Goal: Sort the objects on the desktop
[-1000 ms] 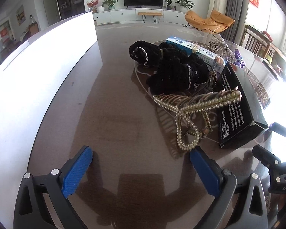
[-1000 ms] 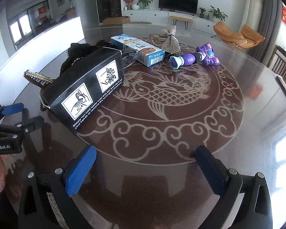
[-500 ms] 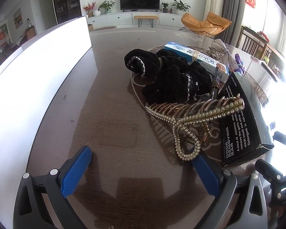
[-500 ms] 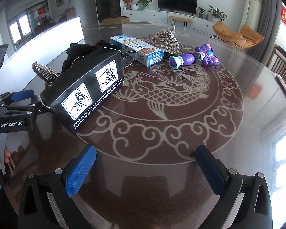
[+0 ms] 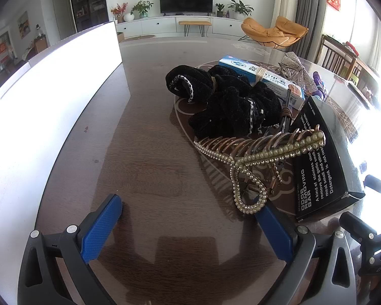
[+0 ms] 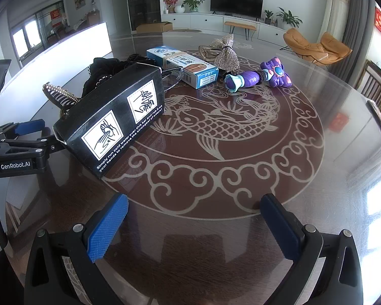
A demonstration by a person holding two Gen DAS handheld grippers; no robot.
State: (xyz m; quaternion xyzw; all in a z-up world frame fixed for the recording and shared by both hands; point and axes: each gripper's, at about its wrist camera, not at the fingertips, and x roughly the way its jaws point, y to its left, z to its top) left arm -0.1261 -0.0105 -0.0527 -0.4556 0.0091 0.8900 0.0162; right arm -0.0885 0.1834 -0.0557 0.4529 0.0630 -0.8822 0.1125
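A pearl-studded gold hair claw (image 5: 256,157) lies on the table, leaning against a black box (image 5: 320,157). My left gripper (image 5: 190,213) is open and empty, its right finger pad (image 5: 274,231) just below the claw's handle. Behind the claw lies a black scrunchie pile (image 5: 223,101) and a blue-white box (image 5: 261,78). In the right wrist view the black box (image 6: 111,122), blue-white box (image 6: 183,63), a rhinestone bow (image 6: 226,53) and a purple toy (image 6: 259,76) lie ahead. My right gripper (image 6: 193,218) is open and empty over bare table.
A white board (image 5: 45,96) stands along the table's left side. The round glass-topped table (image 6: 241,178) bears a fish pattern. Chairs stand at the far right edge (image 6: 376,86). My left gripper also shows at the left in the right wrist view (image 6: 25,137).
My left gripper has moved forward and right, closer to the hair claw. The right gripper has held still.
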